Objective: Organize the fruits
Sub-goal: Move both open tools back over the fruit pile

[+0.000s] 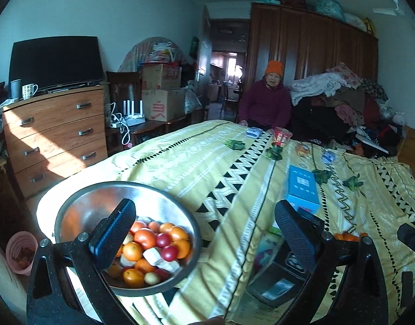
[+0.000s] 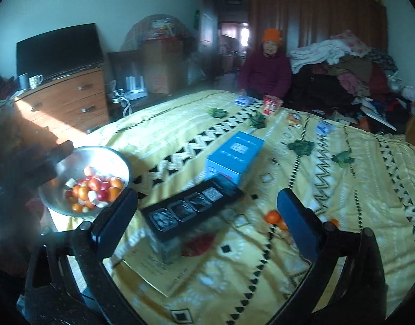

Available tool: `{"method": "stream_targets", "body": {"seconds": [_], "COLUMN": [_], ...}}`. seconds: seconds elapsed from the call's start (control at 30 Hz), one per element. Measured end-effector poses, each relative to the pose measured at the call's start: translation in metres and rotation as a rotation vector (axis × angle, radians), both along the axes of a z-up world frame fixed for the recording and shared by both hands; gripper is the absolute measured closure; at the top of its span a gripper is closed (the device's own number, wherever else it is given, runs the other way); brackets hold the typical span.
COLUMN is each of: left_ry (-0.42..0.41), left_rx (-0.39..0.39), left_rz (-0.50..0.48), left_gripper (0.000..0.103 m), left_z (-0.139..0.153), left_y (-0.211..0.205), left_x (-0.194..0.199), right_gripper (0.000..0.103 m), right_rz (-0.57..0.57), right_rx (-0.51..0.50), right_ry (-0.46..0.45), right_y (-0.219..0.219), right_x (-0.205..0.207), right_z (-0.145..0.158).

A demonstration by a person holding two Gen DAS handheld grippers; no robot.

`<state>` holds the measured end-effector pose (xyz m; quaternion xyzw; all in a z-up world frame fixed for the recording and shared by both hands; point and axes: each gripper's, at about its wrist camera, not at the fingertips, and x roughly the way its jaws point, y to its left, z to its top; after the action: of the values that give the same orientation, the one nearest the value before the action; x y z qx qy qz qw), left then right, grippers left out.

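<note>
Steel bowl (image 1: 104, 205) by spread L fingers (image 1: 113, 230), nothing gripped.

The bedspread (image 2: 343, 189) is yellow with black-and-white zigzag bands and small black diamonds. Near its left edge a silver steel bowl (image 1: 80, 208) holds orange, red and pale off-white fruit (image 1: 150, 249). A light blue box (image 2: 234, 151) lies mid-spread beside a black tray (image 2: 191, 208) (its contents are greyish). Loose orange fruits (image 2: 273, 218) sit toward the near edge, dark green leafy bits (image 2: 301, 146) toward the far one.
</note>
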<state>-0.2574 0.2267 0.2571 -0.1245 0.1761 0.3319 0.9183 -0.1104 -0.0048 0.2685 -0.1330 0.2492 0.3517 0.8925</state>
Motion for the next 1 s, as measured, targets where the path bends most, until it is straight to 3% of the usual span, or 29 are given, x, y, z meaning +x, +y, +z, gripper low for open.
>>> {"method": "stream_targets", "body": {"seconds": [0.1, 0.33, 0.6, 0.73, 0.87, 1.0], "left_ry": [0.024, 0.099, 0.183, 0.249, 0.294, 0.298], "left_rx": [-0.019, -0.002, 0.006, -0.053, -0.051, -0.069], "left_rz": [-0.077, -0.23, -0.337, -0.399, -0.444, -0.47], "left_gripper": [0.001, 0.001, 0.001, 0.001, 0.001, 0.001], "left_z": [-0.006, -0.015, -0.026, -0.047, -0.06, -0.063], "left_y": [-0.029, -0.101, -0.157, -0.175, -0.192, -0.2], "left_x": [0.023, 0.068, 0.101, 0.11, 0.116, 0.123], "right_gripper": [0.0, 0.0, 0.0, 0.0, 0.0, 0.001], "right_rz": [-0.141, -0.33, -0.377, -0.401, -0.465, -0.452], "right_rx": [-0.046, -0.042, -0.009, -0.027, -0.098, -0.125], "right_ry": [-0.017, 0.071, 0.123, 0.172, 0.254, 0.318], "right_y": [-0.04, -0.12, -0.163, -0.188, -0.214, -0.227], "right_x": [0.014, 0.031, 0.041, 0.047, 0.052, 0.047], "right_z": [-0.014, -0.042, -0.056, -0.087, -0.134, -0.16]}}
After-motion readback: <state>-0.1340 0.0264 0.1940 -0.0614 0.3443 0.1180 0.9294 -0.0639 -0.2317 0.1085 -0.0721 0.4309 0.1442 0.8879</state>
